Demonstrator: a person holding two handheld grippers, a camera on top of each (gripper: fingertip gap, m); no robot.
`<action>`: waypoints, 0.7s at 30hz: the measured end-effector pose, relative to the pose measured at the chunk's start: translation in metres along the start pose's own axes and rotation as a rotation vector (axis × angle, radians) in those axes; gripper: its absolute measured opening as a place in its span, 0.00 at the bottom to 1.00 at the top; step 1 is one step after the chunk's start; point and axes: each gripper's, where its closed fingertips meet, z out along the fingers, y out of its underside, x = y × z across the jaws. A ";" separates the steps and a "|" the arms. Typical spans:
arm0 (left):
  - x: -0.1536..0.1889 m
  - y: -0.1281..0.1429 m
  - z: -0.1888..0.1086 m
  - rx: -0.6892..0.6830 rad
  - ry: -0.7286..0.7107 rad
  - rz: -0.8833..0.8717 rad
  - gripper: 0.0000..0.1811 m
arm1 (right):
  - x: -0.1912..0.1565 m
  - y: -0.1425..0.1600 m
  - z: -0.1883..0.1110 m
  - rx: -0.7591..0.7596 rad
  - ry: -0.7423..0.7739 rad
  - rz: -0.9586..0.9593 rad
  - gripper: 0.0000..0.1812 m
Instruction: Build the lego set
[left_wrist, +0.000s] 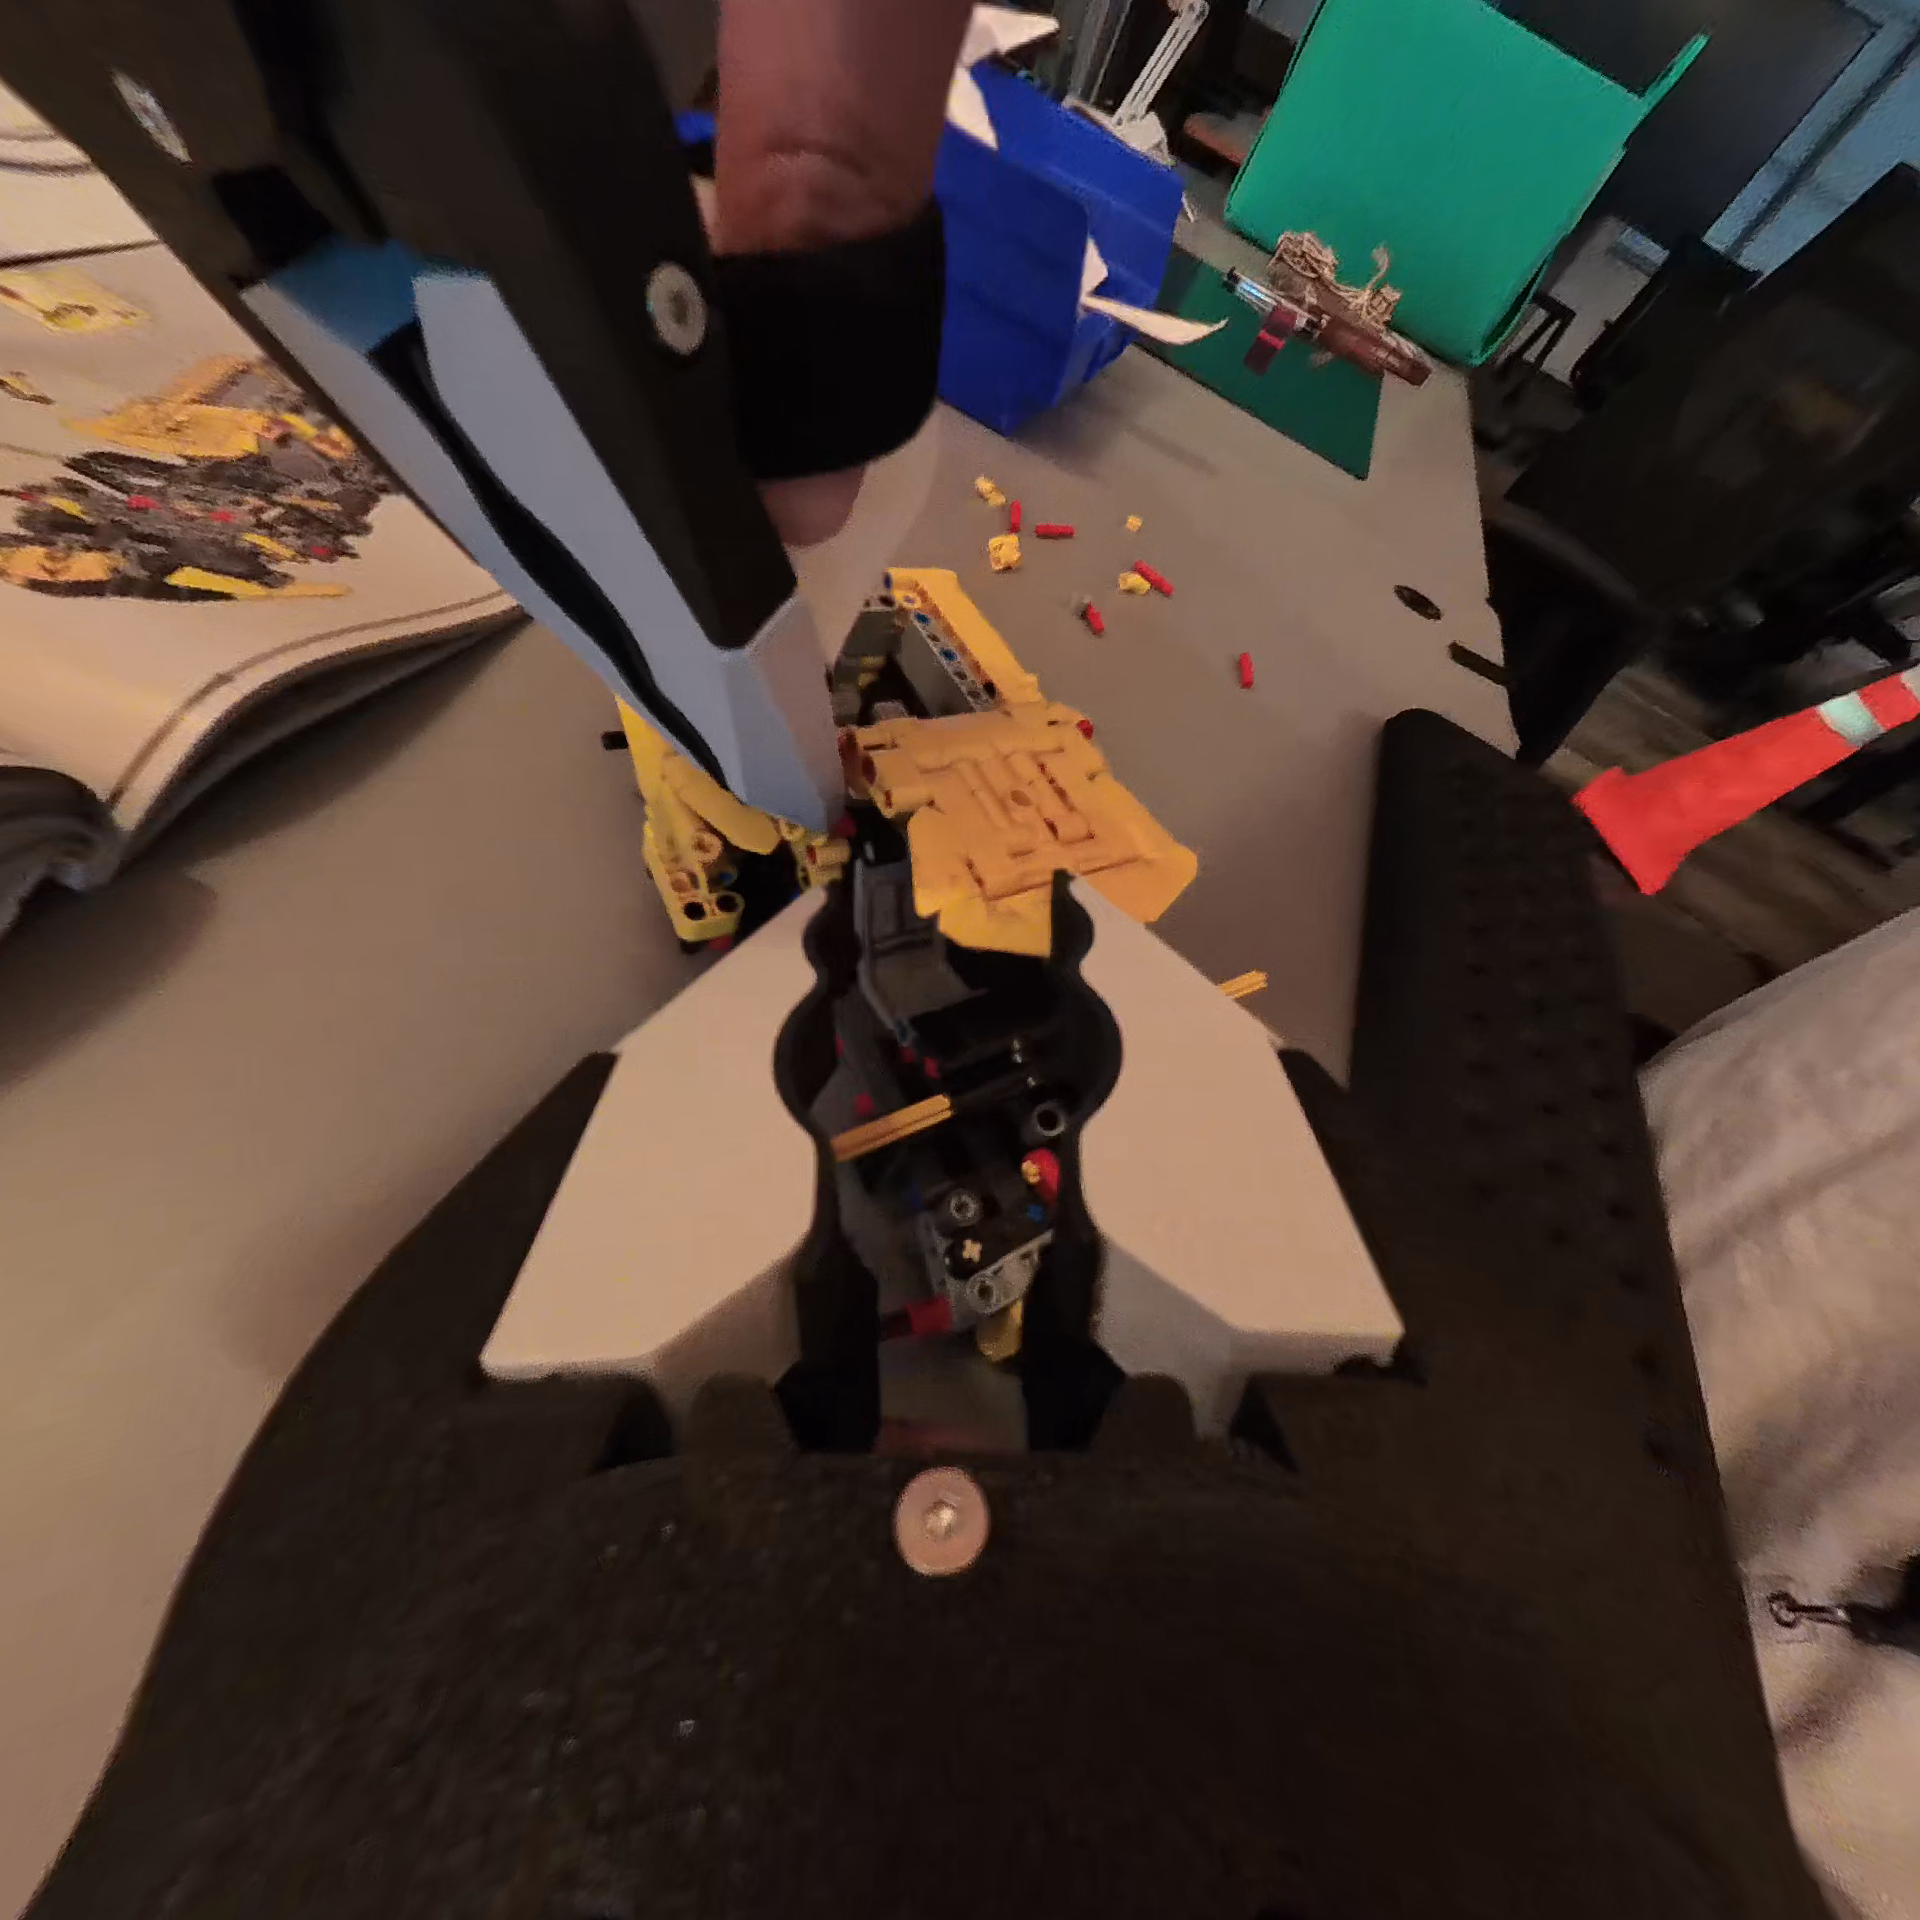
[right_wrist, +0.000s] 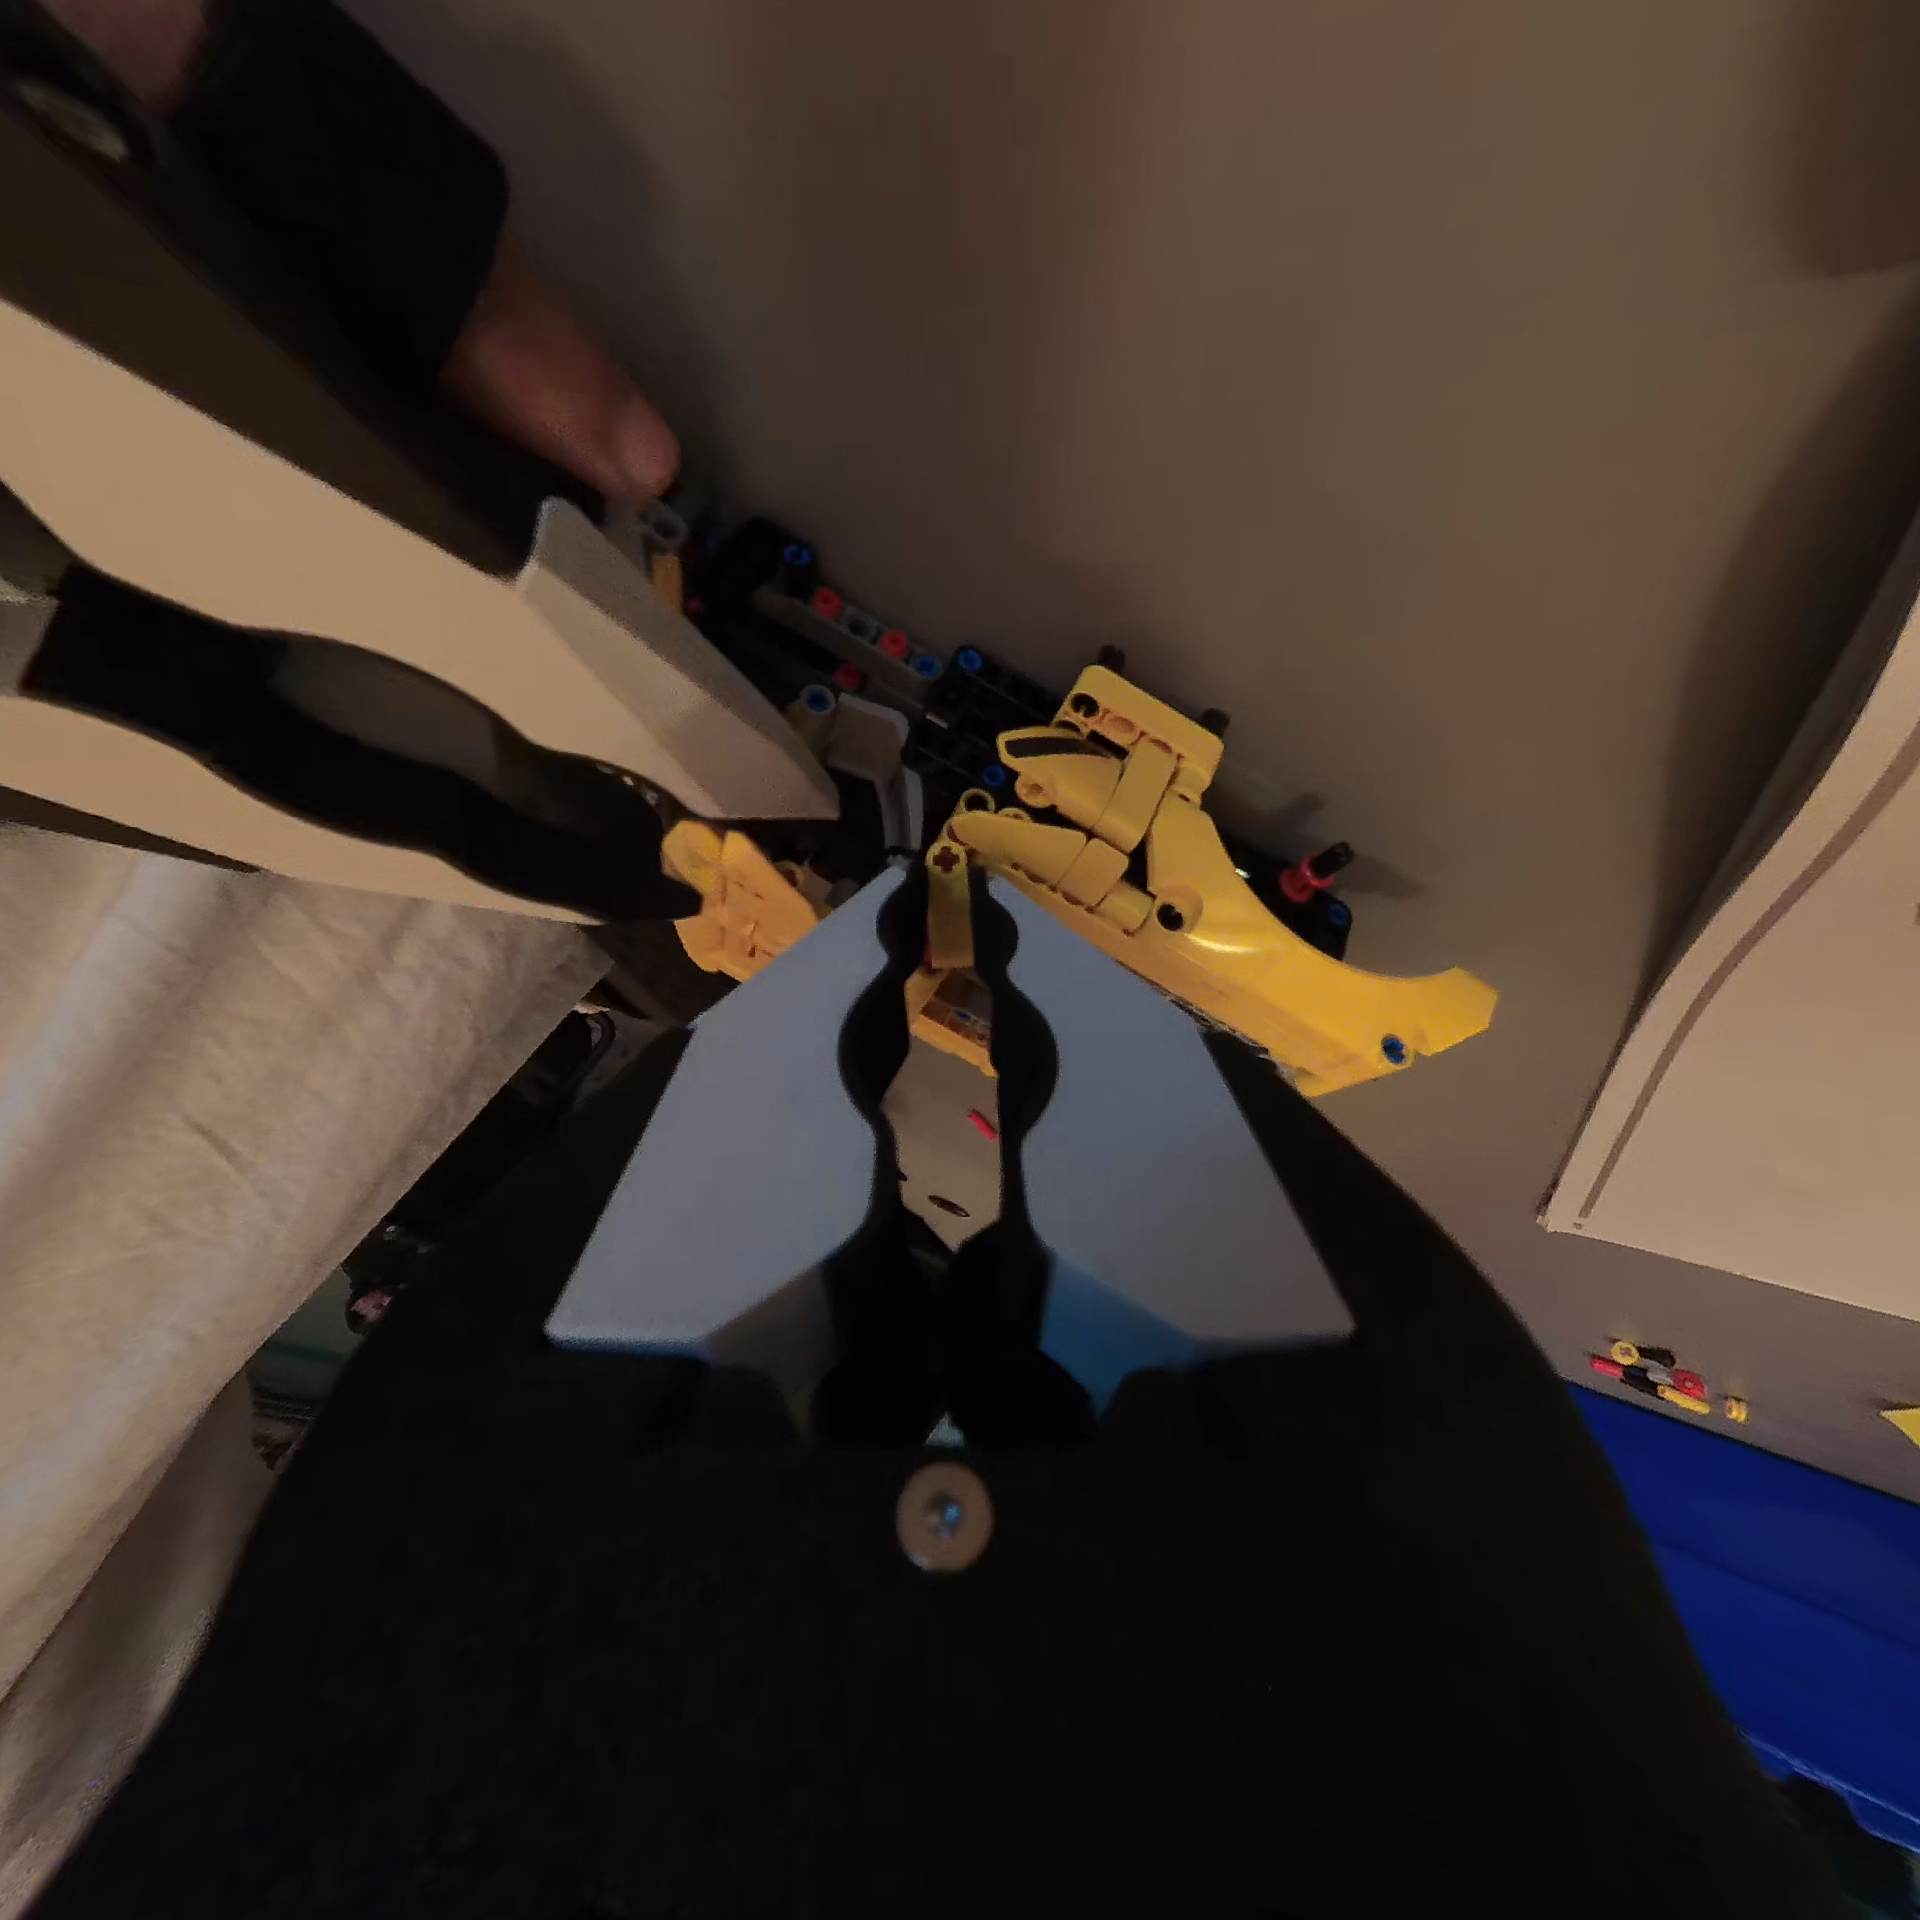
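Observation:
My left gripper (left_wrist: 940, 906) is shut on the partly built Lego model (left_wrist: 1013, 805), a black and grey frame with yellow panels, and holds it above the grey table (left_wrist: 364, 935). My right gripper (right_wrist: 943, 883) is shut on a small yellow connector piece (right_wrist: 948, 904), with its tip against the model's yellow arm section (right_wrist: 1236, 935). The right gripper also shows in the left wrist view (left_wrist: 774, 805), coming in from the upper left with a person's hand (left_wrist: 821, 156) on it. The left gripper shows in the right wrist view (right_wrist: 748, 852), clamped on a yellow panel.
An open instruction booklet (left_wrist: 208, 540) lies at the left, also visible in the right wrist view (right_wrist: 1766, 987). Loose red and yellow pieces (left_wrist: 1091, 566) are scattered on the table beyond the model. A blue bin (left_wrist: 1039, 270), a green box (left_wrist: 1455, 177) and an orange cone (left_wrist: 1745, 774) stand farther off.

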 end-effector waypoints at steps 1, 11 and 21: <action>0.000 -0.001 0.000 0.002 -0.008 0.001 0.21 | 0.000 0.000 0.000 0.005 -0.004 -0.001 0.04; -0.001 -0.002 0.005 -0.004 -0.004 0.008 0.17 | 0.000 0.002 0.000 0.071 -0.039 -0.023 0.04; -0.009 -0.014 0.006 -0.014 -0.026 0.081 0.25 | 0.000 0.005 0.001 0.078 -0.081 -0.035 0.04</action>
